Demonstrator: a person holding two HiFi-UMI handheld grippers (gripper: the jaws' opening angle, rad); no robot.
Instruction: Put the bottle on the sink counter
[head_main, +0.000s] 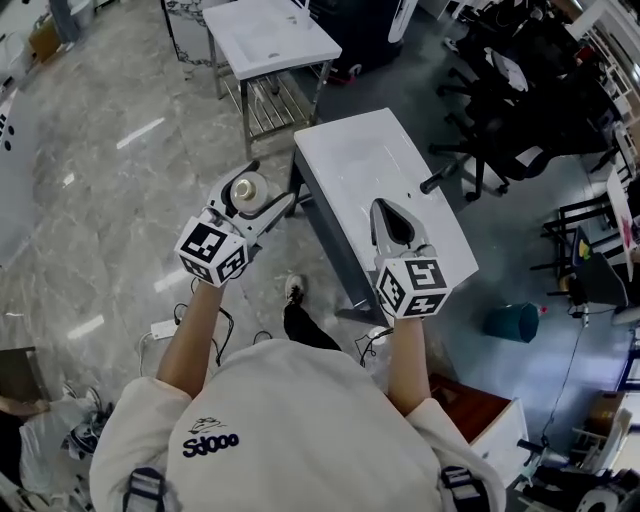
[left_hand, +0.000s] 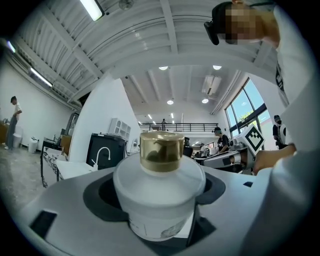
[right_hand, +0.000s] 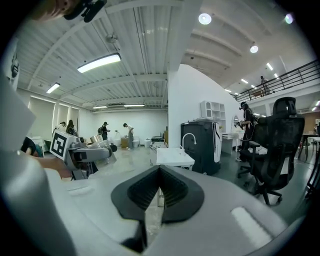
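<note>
While the bottle is carried: it sits in the left gripper (head_main: 262, 190), off the counter, not yet set down.
Bottle (head_main: 249, 188): squat, frosted white body, gold cap (left_hand: 161, 150), upright; a printed label shows low on its side.
Bottle position: head view, 11 o'clock from frame centre, held over the marble floor (head_main: 120, 200), just beside the sink counter's left edge.
Left gripper state: jaws parted to the width of the body and pressed on it from both sides, below the shoulder.
Right gripper (head_main: 385, 208): jaws closed together, nothing between them; it hangs over the counter top at about 1 o'clock from centre.
Sink counter (head_main: 350, 160): white slab on a metal frame, dark faucet (head_main: 437, 180) at its 3 o'clock edge; the bare top lies at 3 o'clock of the bottle.
Second sink unit (head_main: 270, 35): 12 o'clock, well apart; probably not the target.
Handling, judged: rigid, likely glass or hard plastic, so no give under the pads; the frosted surface looks smooth and may slip. Probably moderate weight for its size; breakable if dropped on stone.
Where to hold: the wide body, as now. The cap is narrow and may turn.
Set-down: keep it level, base flat on the top.
</note>
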